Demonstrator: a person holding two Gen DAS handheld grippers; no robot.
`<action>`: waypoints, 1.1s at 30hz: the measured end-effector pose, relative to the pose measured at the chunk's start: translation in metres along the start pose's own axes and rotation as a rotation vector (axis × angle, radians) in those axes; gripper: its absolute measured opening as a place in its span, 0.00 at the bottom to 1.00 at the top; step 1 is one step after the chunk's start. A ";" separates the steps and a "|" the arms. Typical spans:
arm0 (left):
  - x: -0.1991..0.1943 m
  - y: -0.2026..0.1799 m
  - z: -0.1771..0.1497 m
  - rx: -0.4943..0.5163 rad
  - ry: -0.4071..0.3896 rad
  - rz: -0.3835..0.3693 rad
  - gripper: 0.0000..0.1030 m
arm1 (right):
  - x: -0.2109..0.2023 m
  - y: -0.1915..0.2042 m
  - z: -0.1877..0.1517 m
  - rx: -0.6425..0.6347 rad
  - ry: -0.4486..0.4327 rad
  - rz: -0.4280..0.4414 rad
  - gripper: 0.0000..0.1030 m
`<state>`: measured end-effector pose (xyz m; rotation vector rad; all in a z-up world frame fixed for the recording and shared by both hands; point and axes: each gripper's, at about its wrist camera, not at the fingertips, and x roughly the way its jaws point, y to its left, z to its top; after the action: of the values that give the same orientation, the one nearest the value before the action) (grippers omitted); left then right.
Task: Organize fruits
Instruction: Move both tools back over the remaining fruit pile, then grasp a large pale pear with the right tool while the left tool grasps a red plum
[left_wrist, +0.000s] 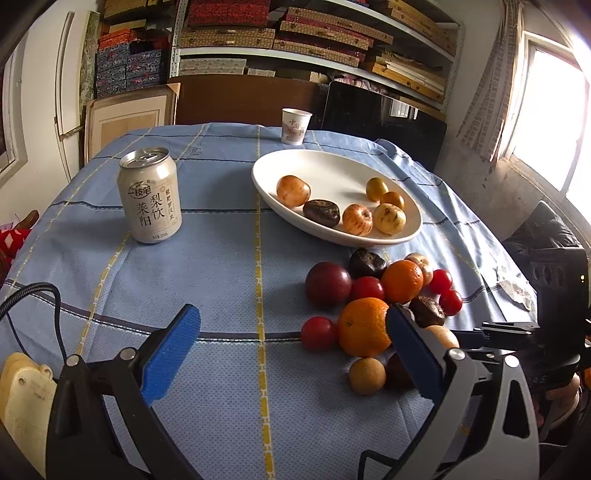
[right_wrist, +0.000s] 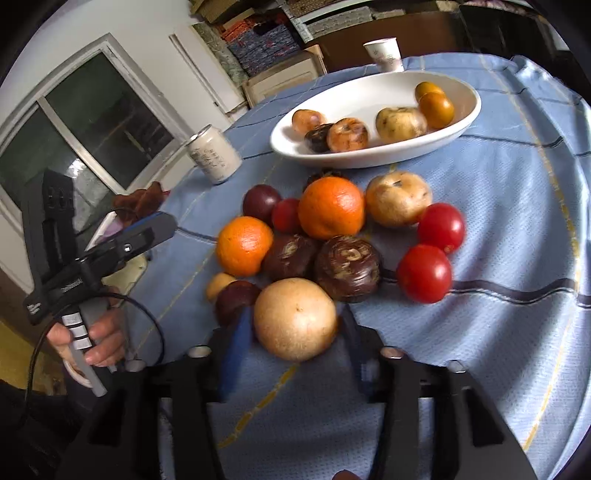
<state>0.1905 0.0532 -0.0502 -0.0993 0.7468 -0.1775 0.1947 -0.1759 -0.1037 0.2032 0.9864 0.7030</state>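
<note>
Tan round fruit (right_wrist: 295, 319), stem-dimple up, between right gripper (right_wrist: 295, 354) jaws.

both wrist views face the plate (left_wrist: 376, 240), right nearer.

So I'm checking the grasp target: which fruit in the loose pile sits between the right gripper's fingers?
The big pale tan round fruit nearest the camera sits between the right gripper fingers; the oranges and tomatoes lie farther off.

Blue checked tablecloth (left_wrist: 221, 266) carries can (left_wrist: 149, 195), cup (left_wrist: 295, 125), plate (left_wrist: 332, 166), fruit pile (left_wrist: 369, 295).
</note>
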 end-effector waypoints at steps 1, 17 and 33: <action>0.000 0.001 0.000 -0.002 0.000 0.009 0.96 | -0.001 0.001 0.000 -0.005 -0.003 0.000 0.44; 0.001 -0.030 -0.008 0.150 0.037 -0.212 0.79 | -0.035 -0.025 0.003 0.112 -0.137 0.032 0.44; 0.011 -0.097 -0.029 0.454 0.142 -0.338 0.49 | -0.043 -0.027 -0.002 0.120 -0.159 0.011 0.45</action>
<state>0.1661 -0.0453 -0.0641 0.2237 0.8113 -0.6763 0.1902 -0.2238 -0.0873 0.3648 0.8758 0.6279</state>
